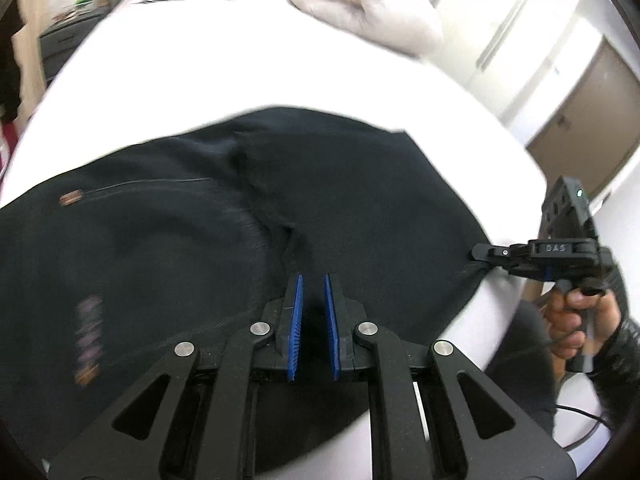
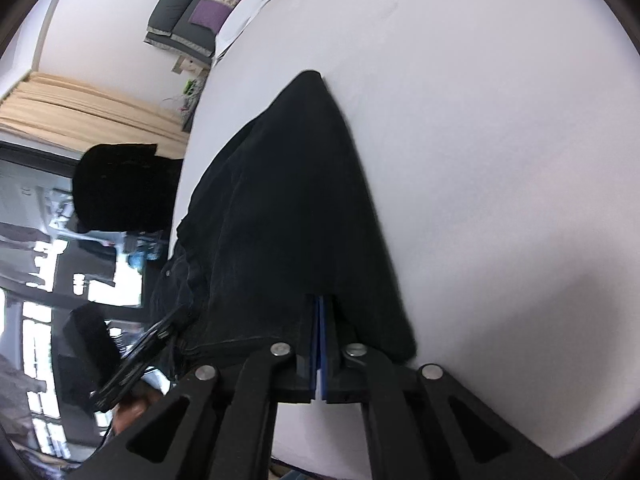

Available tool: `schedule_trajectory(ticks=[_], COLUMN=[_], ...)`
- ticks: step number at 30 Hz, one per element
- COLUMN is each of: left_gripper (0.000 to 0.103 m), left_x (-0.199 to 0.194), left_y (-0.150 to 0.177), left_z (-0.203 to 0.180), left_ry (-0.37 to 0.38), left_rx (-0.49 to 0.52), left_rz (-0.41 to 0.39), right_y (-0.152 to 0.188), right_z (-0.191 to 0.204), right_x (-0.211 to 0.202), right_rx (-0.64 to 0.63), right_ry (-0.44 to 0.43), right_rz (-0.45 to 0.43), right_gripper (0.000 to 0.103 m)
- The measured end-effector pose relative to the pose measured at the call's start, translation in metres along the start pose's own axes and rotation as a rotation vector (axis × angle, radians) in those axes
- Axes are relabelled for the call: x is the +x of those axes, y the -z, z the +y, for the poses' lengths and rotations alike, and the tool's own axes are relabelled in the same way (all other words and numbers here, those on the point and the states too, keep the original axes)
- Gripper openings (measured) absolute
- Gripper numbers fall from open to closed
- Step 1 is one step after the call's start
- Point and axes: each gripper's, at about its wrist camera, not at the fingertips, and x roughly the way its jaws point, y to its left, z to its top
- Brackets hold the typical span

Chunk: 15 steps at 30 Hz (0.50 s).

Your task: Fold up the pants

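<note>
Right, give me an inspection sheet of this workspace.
Surface: white bed sheet, bare around the garment.
Job's things: black pants spread on it.
Clutter: pale fluffy cloth at the far edge.
Grippers: left gripper over the pants, a narrow gap between its pads; right gripper shut on the pants' edge.
Cables: thin black cable under the hand.
Surroundings: cupboard doors, beige curtain, cushions.

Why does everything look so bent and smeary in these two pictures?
Both views are fisheye, so the white bed bulges and black corners frame each picture. In the left wrist view the pants and their labels are motion-blurred, and the bed is glaringly bright. In the right wrist view the pants are almost featureless black, with a soft shadow lower right.
</note>
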Motion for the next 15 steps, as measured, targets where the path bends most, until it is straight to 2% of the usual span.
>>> schedule_trajectory(ticks=[1,2,4,5,6,7,8,9,12,15], left_gripper=[0.011,0.011,0.017,0.034,0.064,0.075,0.080,0.080,0.080,0.080], left_x=[-0.015,-0.034,-0.062,-0.078,-0.088,-0.100,-0.112,-0.124,-0.141,-0.144], left_y=[0.006,0.015,0.032,0.044,0.052,0.061,0.072,0.082,0.104,0.117], left_z=[0.011,0.026,0.050,0.067,0.078,0.090,0.103,0.118,0.148,0.165], left_ry=[0.005,0.015,0.020,0.013,0.006,0.004,0.009,0.024,0.055,0.124], left_rx=[-0.029,-0.078,-0.160,-0.217,-0.262,-0.317,-0.383,-0.466,-0.616,-0.727], left_rz=[-0.022,-0.045,-0.080,-0.096,-0.110,-0.133,-0.166,-0.190,-0.207,-0.213], right_y=[0.003,0.007,0.009,0.009,0.007,0.005,0.001,-0.003,-0.015,-0.030], right_z=[0.008,0.023,0.050,0.068,0.085,0.098,0.112,0.129,0.166,0.193], right_x=[-0.005,-0.011,-0.012,-0.005,0.004,0.013,0.025,0.041,0.081,0.126], right_rx=[-0.011,-0.036,-0.101,-0.147,-0.193,-0.225,-0.256,-0.283,-0.349,-0.366], right_ry=[0.004,-0.004,-0.024,-0.008,0.021,0.033,0.027,0.010,-0.001,0.001], right_rz=[-0.022,-0.054,-0.067,-0.053,-0.035,-0.018,0.004,0.029,0.066,0.115], right_gripper=[0.028,0.038,0.038,0.038,0.038,0.038,0.038,0.038,0.033,0.026])
